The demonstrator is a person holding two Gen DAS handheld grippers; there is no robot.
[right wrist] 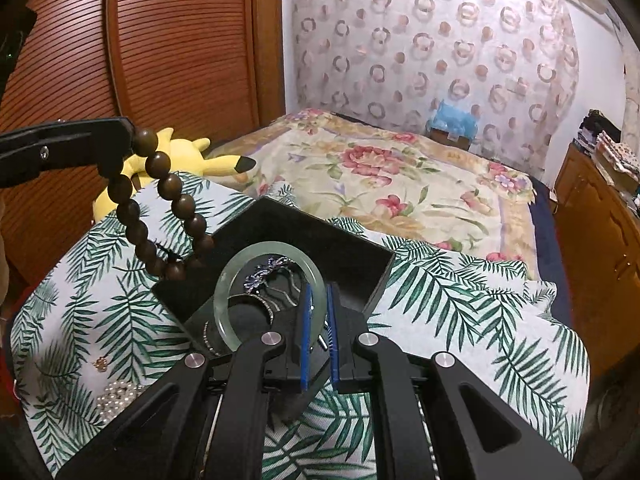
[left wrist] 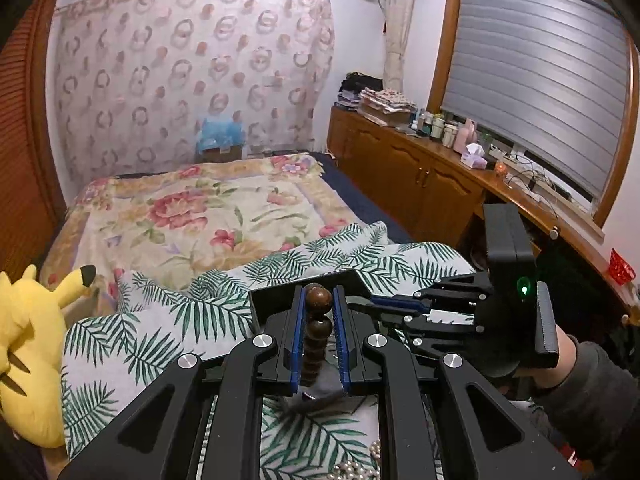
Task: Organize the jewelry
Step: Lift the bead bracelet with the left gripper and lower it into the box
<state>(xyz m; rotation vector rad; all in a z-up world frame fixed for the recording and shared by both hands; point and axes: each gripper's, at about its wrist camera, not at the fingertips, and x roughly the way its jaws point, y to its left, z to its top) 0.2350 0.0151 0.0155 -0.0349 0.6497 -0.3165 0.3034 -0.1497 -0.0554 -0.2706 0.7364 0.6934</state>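
Note:
In the left wrist view my left gripper (left wrist: 318, 294) is shut on a brown wooden bead bracelet (left wrist: 316, 336), held edge-on between the blue pads. The right wrist view shows that bracelet (right wrist: 176, 208) hanging as a loop from the left gripper (right wrist: 126, 136), above the left corner of an open black jewelry box (right wrist: 352, 256). My right gripper (right wrist: 318, 308) is shut on a pale green jade bangle (right wrist: 221, 300), held over the box. A purple jeweled clip (right wrist: 264, 270) and silver chains lie inside the box. The right gripper (left wrist: 376, 306) also shows in the left wrist view.
The box rests on a leaf-print cloth (right wrist: 460, 300) over a bed with a floral blanket (right wrist: 380, 176). A pile of pearls (right wrist: 116, 396) lies on the cloth at the near left. A yellow plush toy (left wrist: 28, 360) sits at the left, and a cluttered wooden cabinet (left wrist: 420, 176) runs along the right.

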